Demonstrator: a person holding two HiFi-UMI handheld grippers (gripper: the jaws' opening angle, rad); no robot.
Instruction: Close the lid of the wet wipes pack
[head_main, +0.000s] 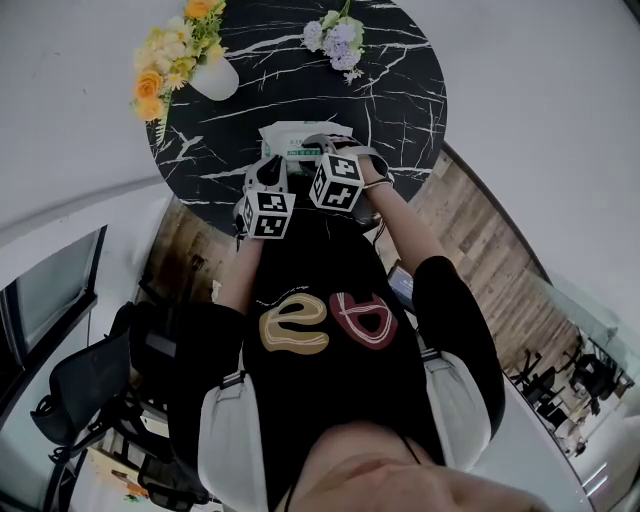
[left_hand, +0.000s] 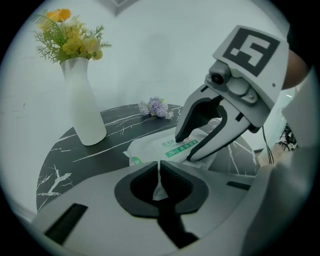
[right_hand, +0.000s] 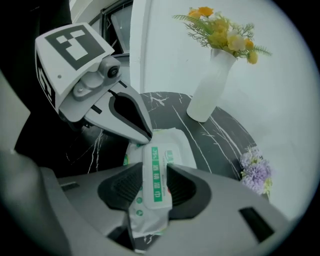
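Head view: we see the wet wipes pack (head_main: 290, 138) lying flat at the near edge of the round black marble table (head_main: 400, 90), with both grippers down on it.
Grip, left: the left gripper (left_hand: 159, 173) has its jaws together, nipping a thin white edge of the pack's film.
Grip, right: the right gripper (left_hand: 186, 148) has its jaws fairly wide, and the lid flap (right_hand: 155, 185) fills the gap. Both long edges seem to touch the pads, so we take it as held, though the wide-angle view leaves that short of certain.
Flap axis: in the right gripper view its long side runs straight away between the jaws. The far end meets the pack just by the left gripper's tips.
Deciding relation: the pack's top lies ahead of and below the right fingers, so we judge that the flap must go forward and down onto it.
Nearer hand: the right one has the flap, and the left one holds the pack down.
Writing: the flap carries a green band (right_hand: 156, 167) with "75%" in white, followed by Chinese characters. Small green round marks sit on the film nearer the camera. We find no brand name.
Surroundings: a white vase (left_hand: 82, 105) of yellow flowers and a purple flower sprig (left_hand: 157, 106) stand well apart, beyond the pack.
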